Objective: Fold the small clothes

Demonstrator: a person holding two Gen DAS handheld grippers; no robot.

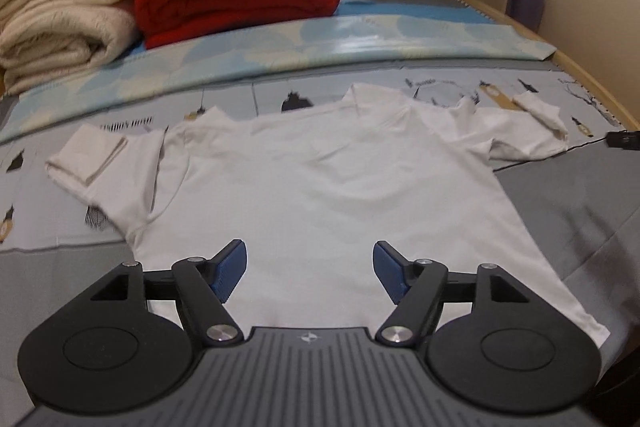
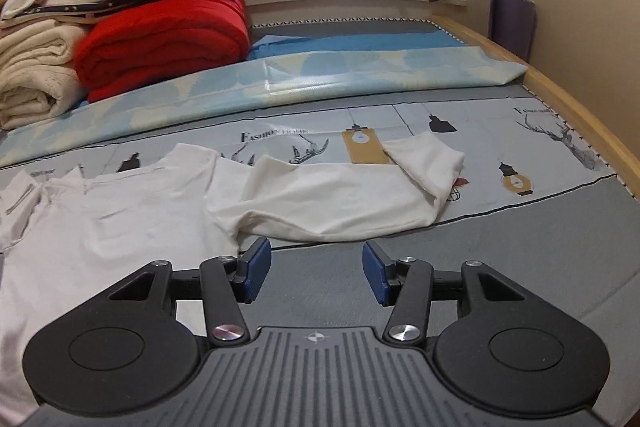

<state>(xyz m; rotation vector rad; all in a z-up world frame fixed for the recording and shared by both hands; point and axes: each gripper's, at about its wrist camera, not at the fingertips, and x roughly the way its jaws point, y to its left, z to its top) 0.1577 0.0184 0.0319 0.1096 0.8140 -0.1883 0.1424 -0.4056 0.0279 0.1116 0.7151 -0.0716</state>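
shirt [image 1: 320,187] flat on bed [image 2: 520,247] | left gripper [image 1: 310,269] parted | right gripper [image 2: 316,269] parted

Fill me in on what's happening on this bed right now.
A person is about to fold a white shirt spread flat on the bed, holding a hand-held gripper in each hand. The left hand-held gripper hangs open over the shirt's lower part, holding nothing. The right hand-held gripper is open too, near the shirt's right sleeve, whose cuff is turned back. No fold has been made in the body yet.
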